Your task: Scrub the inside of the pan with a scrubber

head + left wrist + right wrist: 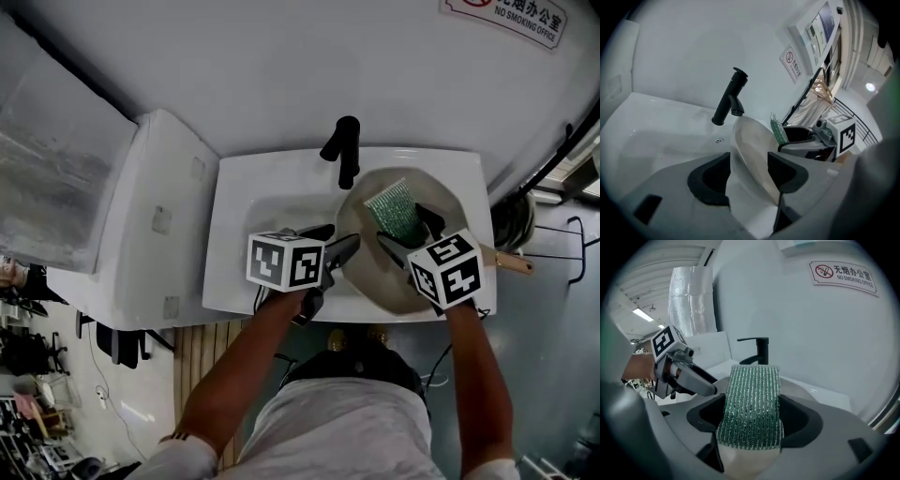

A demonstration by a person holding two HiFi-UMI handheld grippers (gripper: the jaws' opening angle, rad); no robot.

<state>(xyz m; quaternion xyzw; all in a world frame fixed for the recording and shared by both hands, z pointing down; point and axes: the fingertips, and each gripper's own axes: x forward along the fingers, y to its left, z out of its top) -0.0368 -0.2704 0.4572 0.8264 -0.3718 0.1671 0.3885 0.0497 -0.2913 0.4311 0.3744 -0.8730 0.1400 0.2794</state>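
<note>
A pale round pan (370, 267) lies tilted in the right part of the white sink (253, 206), with its wooden handle (514, 262) sticking out to the right. My right gripper (410, 232) is over the pan, shut on a green sparkly scrubber (394, 211); in the right gripper view the scrubber (752, 404) stands between the pads, above the pan's pale surface (745, 465). My left gripper (336, 246) is at the pan's left rim. In the left gripper view the jaws (749, 171) stand wide, and the thin pan wall (752, 150) runs between them.
A black faucet (342, 150) stands at the back of the sink, just behind the pan. A white cabinet (150, 225) adjoins the sink on the left. A no-smoking sign (520, 14) hangs on the white wall. The sink's left half holds nothing.
</note>
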